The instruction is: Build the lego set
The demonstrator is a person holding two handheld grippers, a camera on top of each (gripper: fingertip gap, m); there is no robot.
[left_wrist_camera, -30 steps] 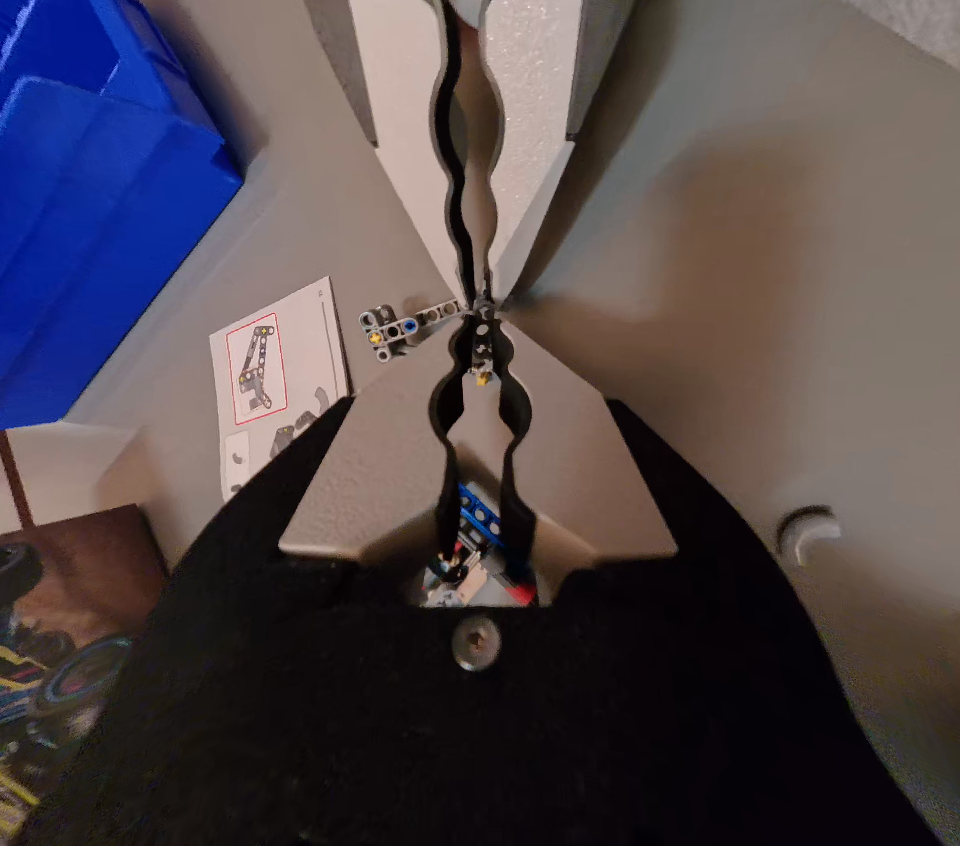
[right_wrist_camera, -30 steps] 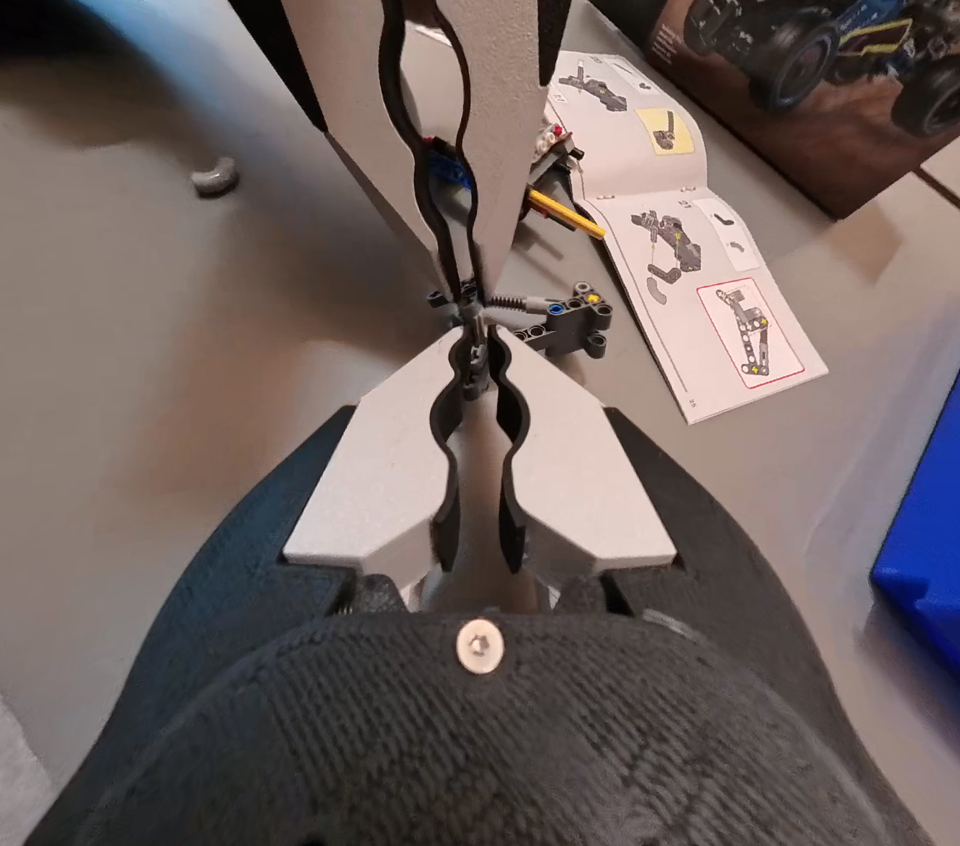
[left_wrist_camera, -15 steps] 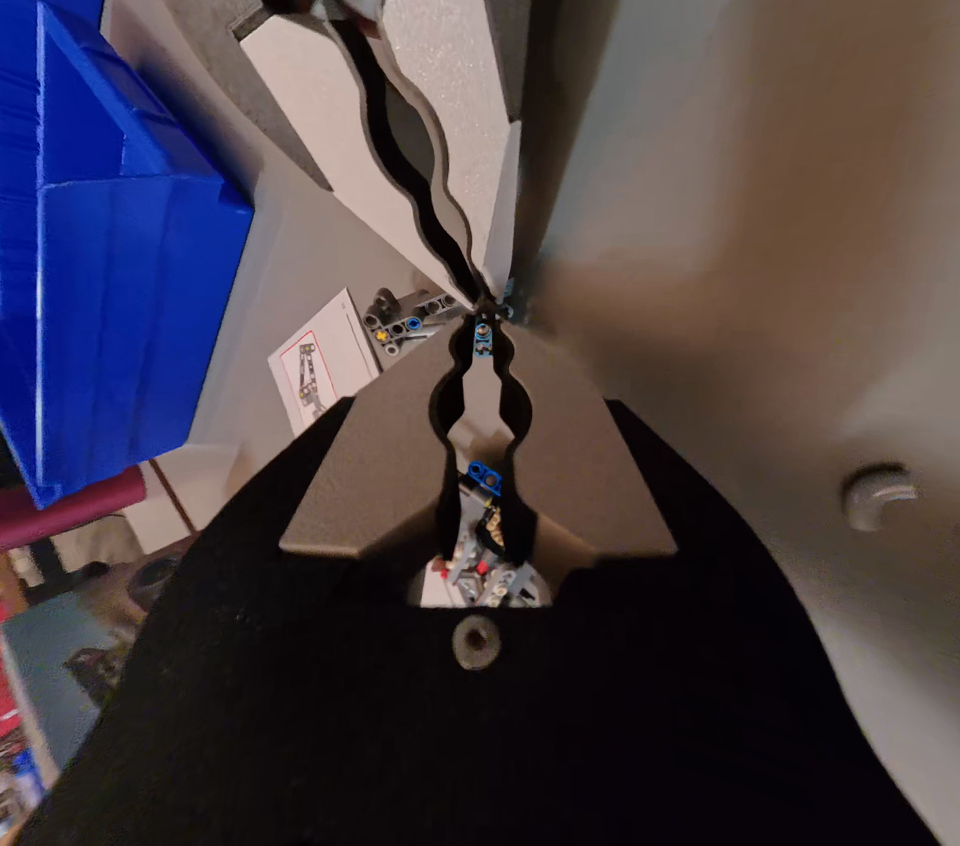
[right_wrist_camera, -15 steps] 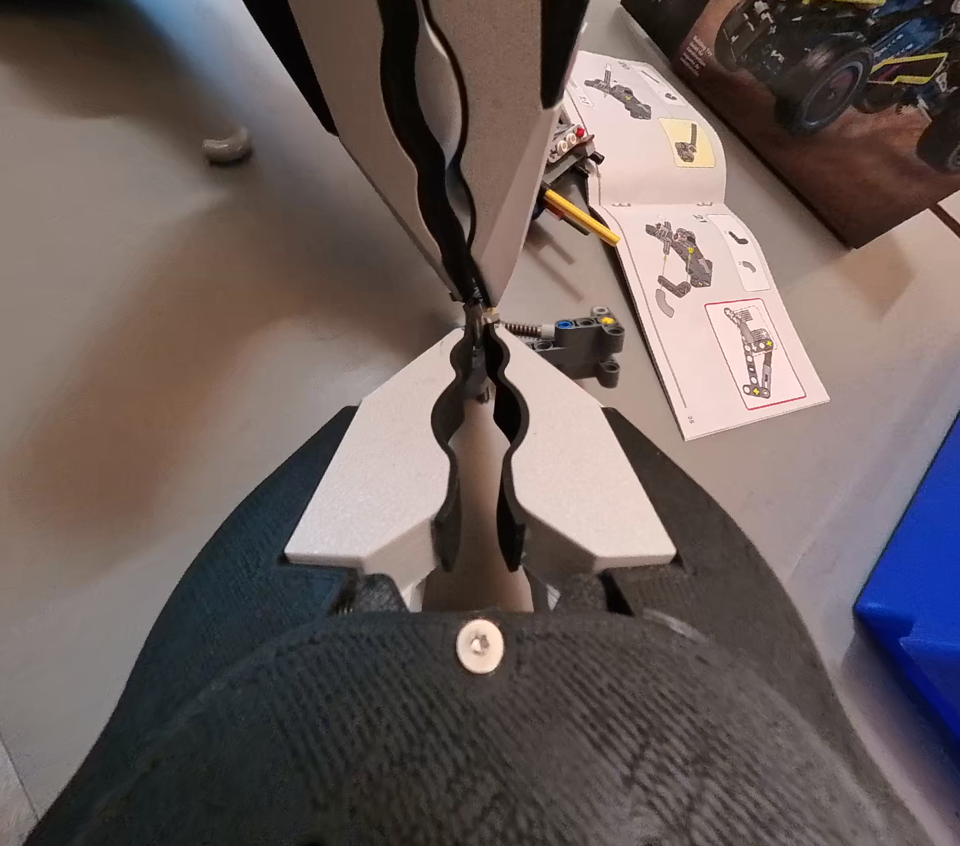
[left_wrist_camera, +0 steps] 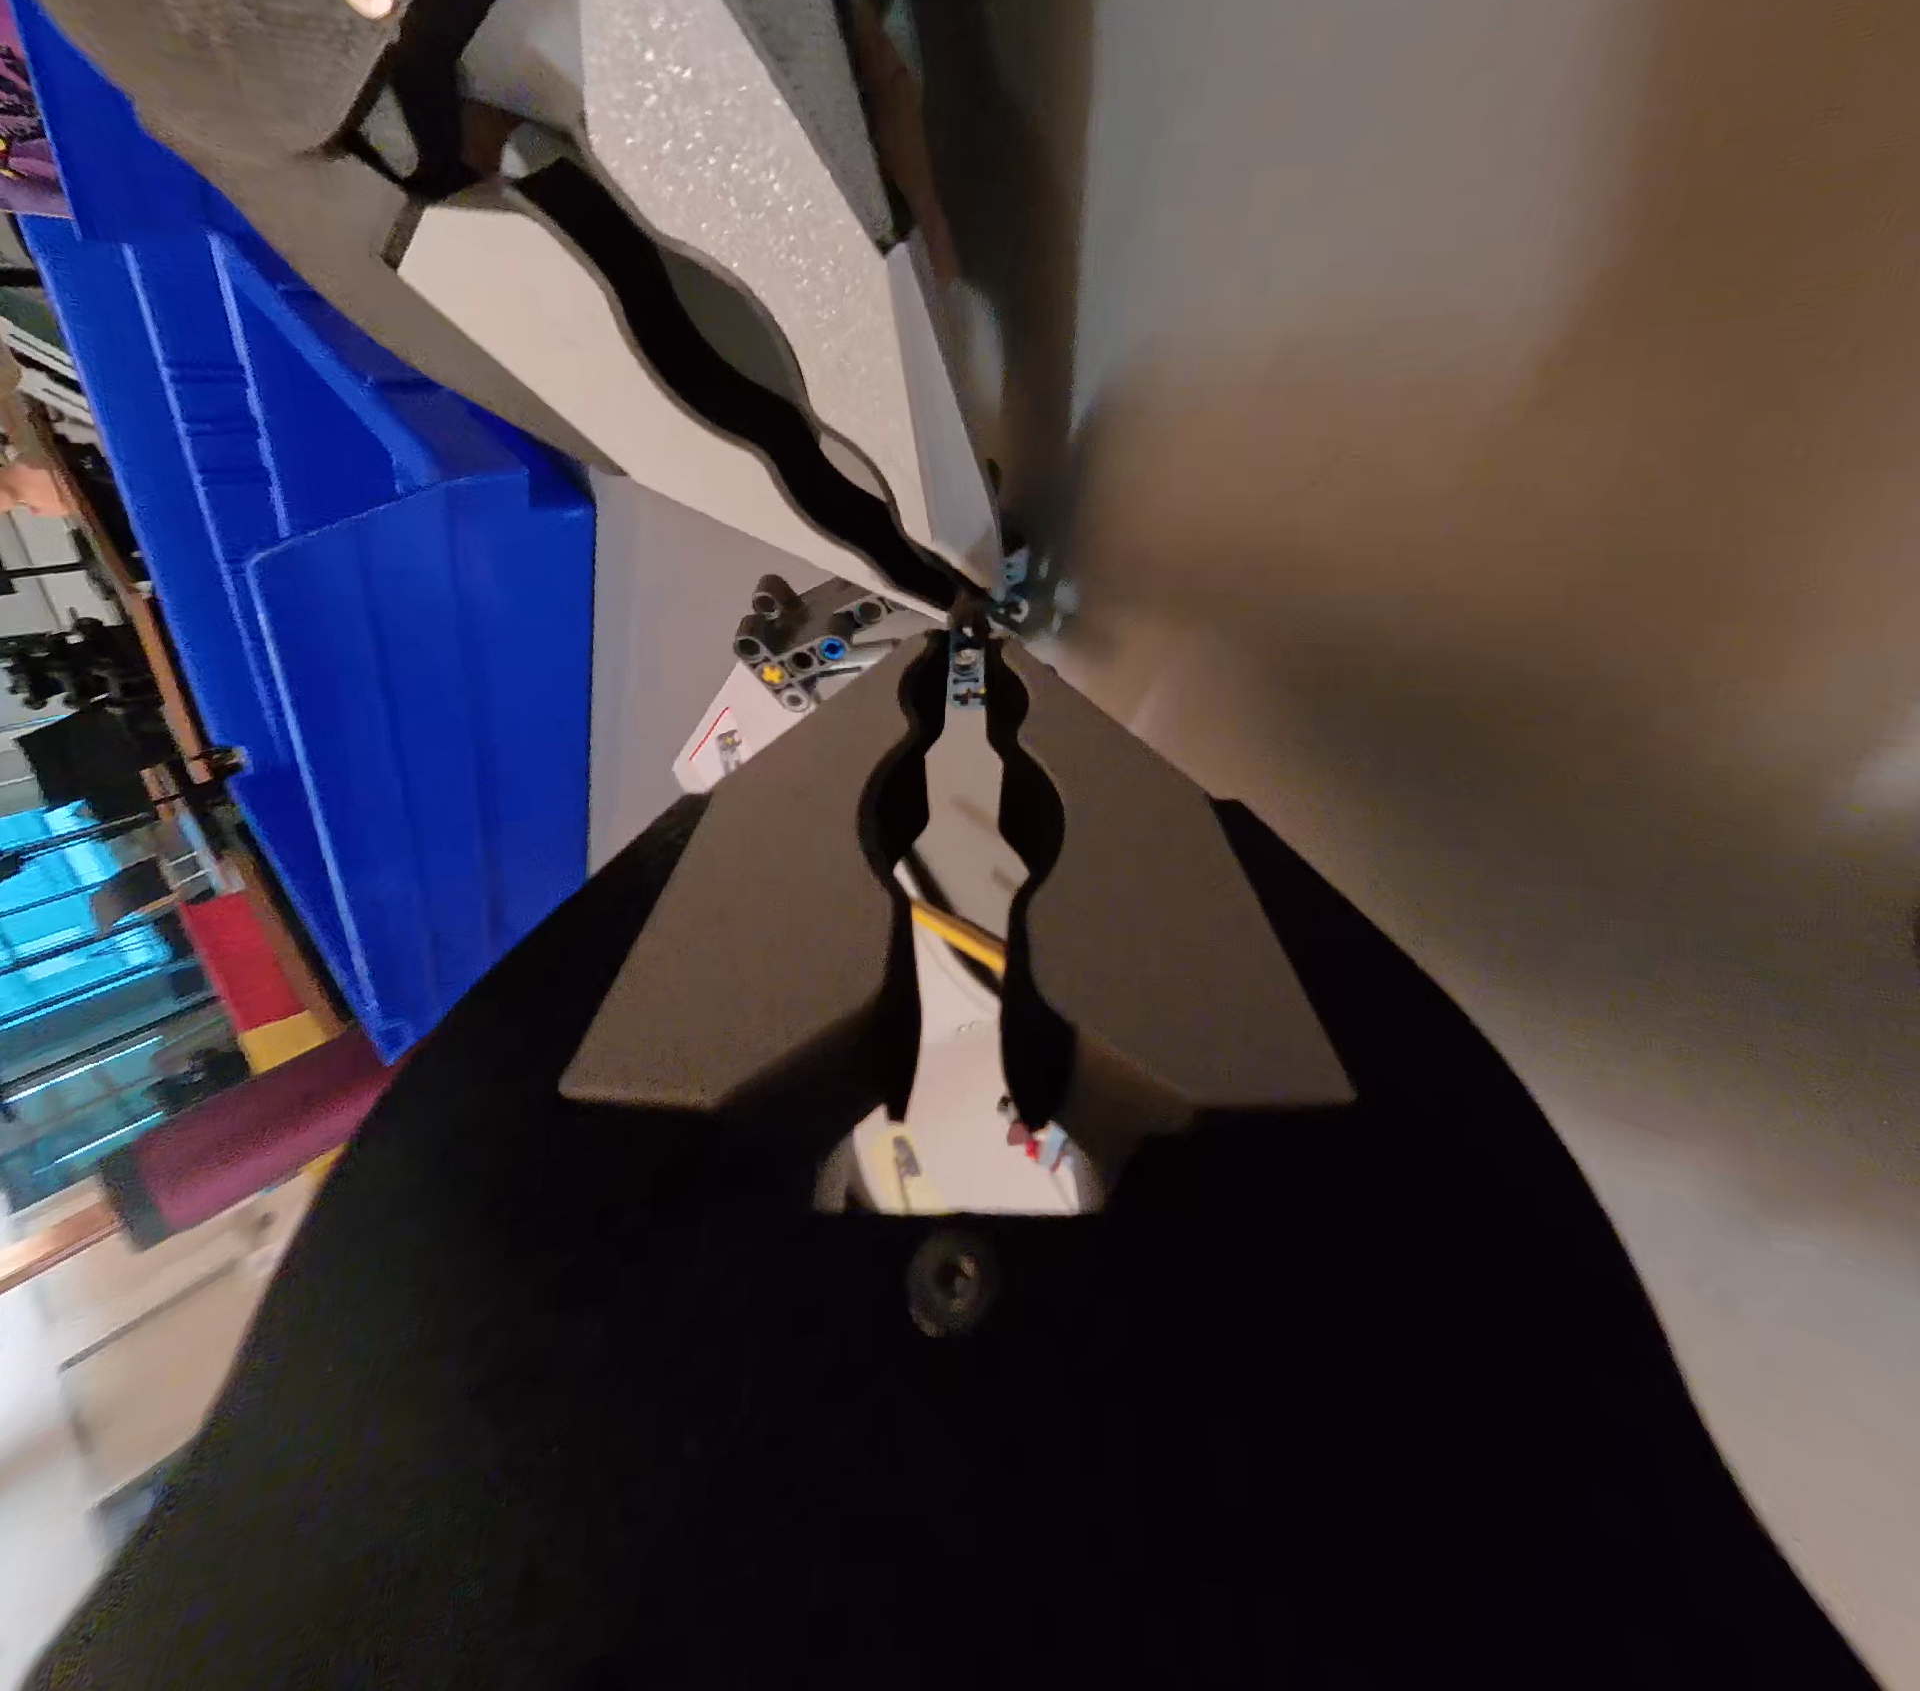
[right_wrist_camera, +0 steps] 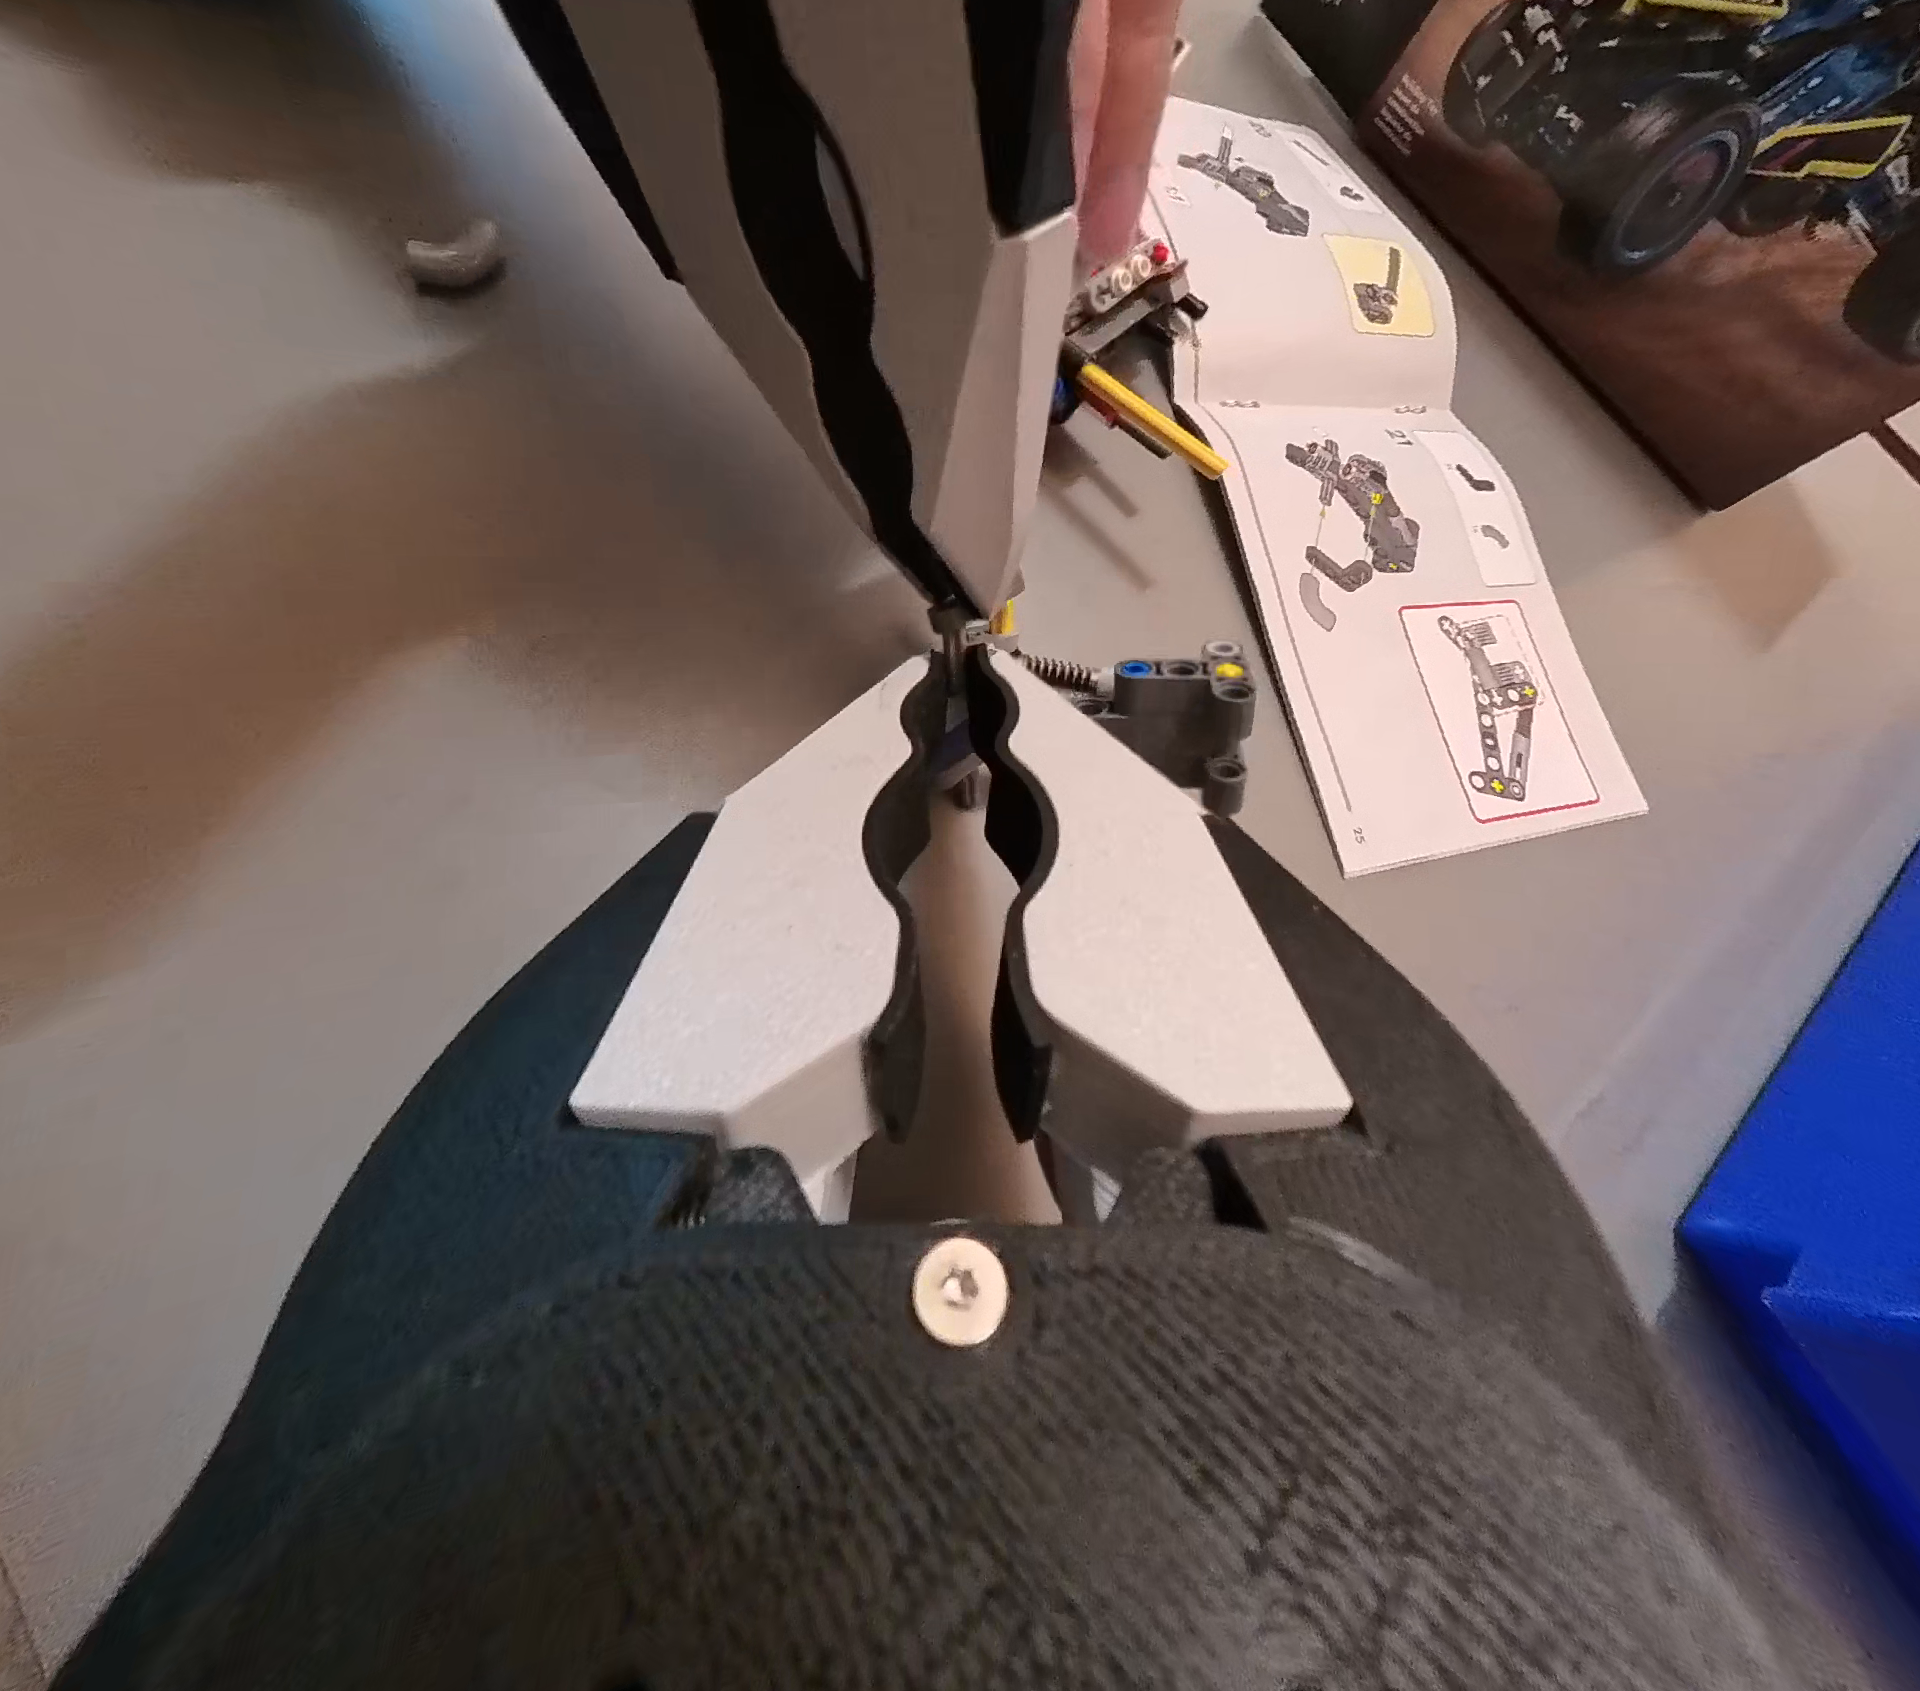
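Note:
My left gripper is shut on a small blue-grey lego piece. My right gripper is shut on a small dark lego piece. The two grippers meet tip to tip above the grey table, and the held pieces touch at the tips. The right gripper also shows in the left wrist view, coming from the upper left. The left gripper also shows in the right wrist view, coming from above. A dark grey assembly with a spring lies on the table just behind the tips; it also shows in the left wrist view.
An open instruction booklet lies to the right, with a partly built model with a yellow axle at its near end. The set's box stands behind. A blue bin is at the right edge. A curved grey piece lies left. A person's finger shows. The tips of both grippers are at nearly the same place.
Both grippers stay shut and tip to tip. The left gripper has rolled and tilted, so its view has swung round. The right gripper has moved a little nearer to the booklet side.

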